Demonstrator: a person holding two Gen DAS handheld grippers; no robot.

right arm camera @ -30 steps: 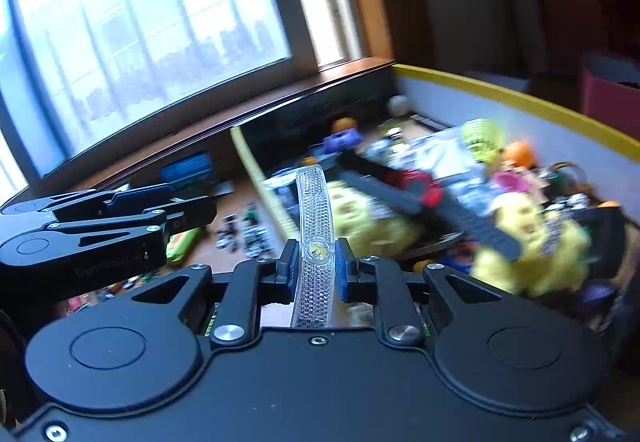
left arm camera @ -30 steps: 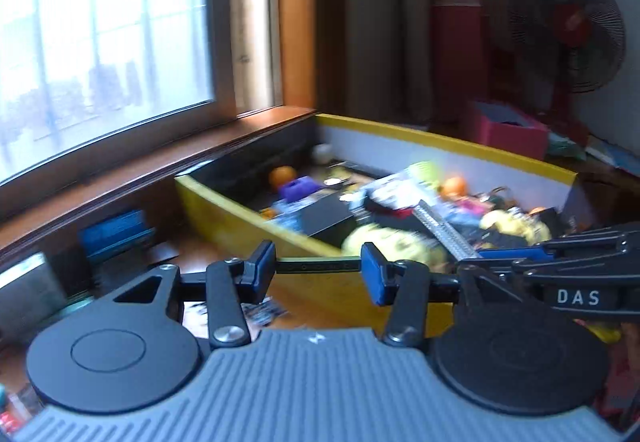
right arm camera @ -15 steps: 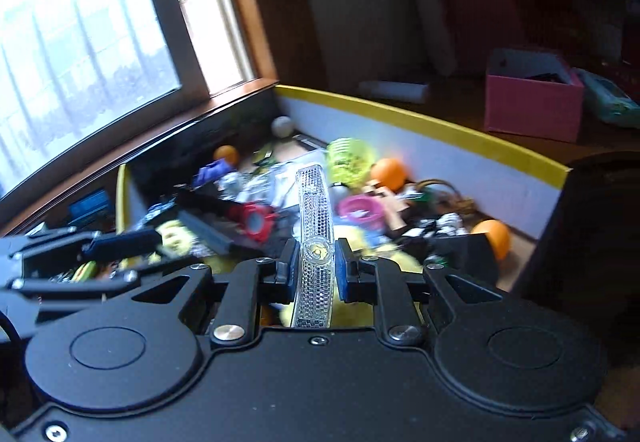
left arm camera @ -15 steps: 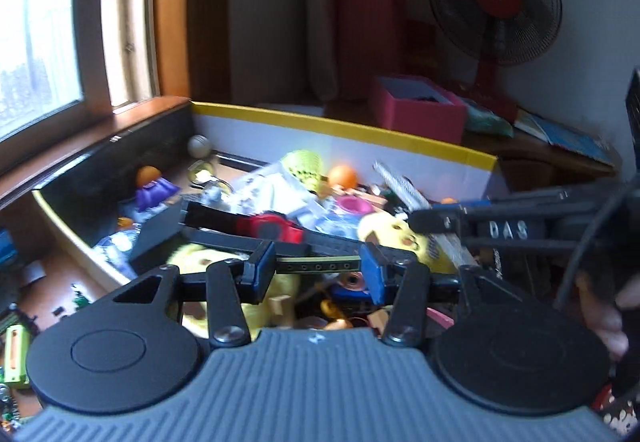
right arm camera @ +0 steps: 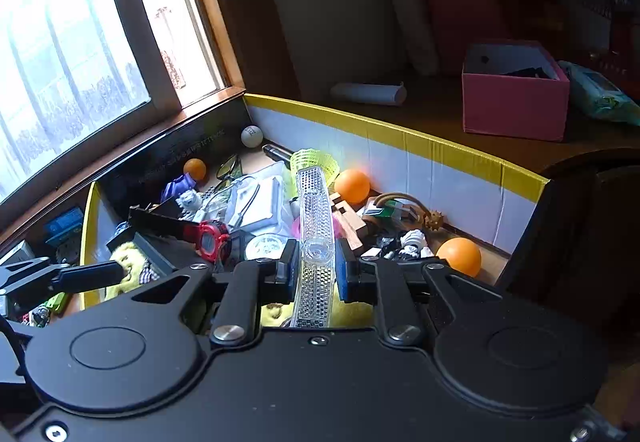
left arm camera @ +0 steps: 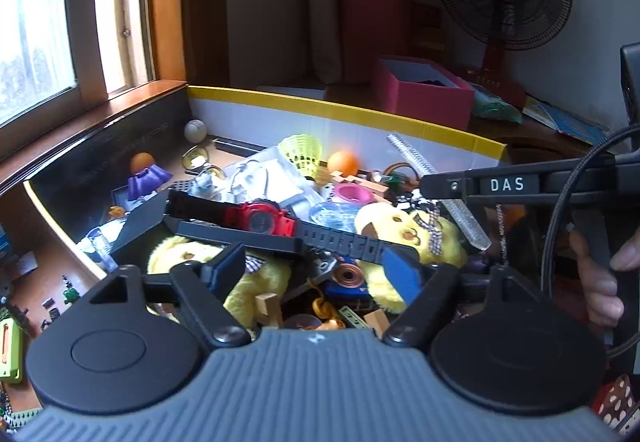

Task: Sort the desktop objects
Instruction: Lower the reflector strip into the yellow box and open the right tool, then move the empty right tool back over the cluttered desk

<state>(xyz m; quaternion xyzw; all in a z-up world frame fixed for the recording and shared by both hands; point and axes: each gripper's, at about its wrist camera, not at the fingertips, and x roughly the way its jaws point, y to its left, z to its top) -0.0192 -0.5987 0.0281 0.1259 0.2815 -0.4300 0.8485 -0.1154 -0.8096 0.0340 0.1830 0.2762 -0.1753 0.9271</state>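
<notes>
The left gripper (left arm camera: 312, 268) hangs over the near part of a yellow-rimmed box (left arm camera: 360, 113) crammed with small things; its jaws have just been opening and now stand wide apart, with nothing pressed between the blue pads (left arm camera: 400, 276). A red-faced wristwatch (left arm camera: 260, 219) lies across the heap just beyond those pads — its black strap runs from the box's left side toward the right pad, clear of both. Under the strap sit two yellow plush toys (left arm camera: 404, 230), and a copper coil (left arm camera: 349, 276) lies in the gap below the open jaws. The right gripper (right arm camera: 316, 270) is pinched on a clear, dimpled plastic strip (right arm camera: 316, 209), which stands up between its fingers and reaches out over the middle of the box. In the left wrist view that same strip (left arm camera: 468, 226) slants down past the right gripper's DAS-marked finger at the box's right side, with a hand (left arm camera: 600, 282) behind it. Toward the far wall of the box lie an orange ball (right arm camera: 352, 185) and a yellow-green shuttlecock (right arm camera: 316, 161); a white ball (right arm camera: 252, 136) rests in the far left corner — a second orange ball (right arm camera: 459, 256) sits by the right wall. A pink box (right arm camera: 516, 101) stands on the tabletop beyond.
</notes>
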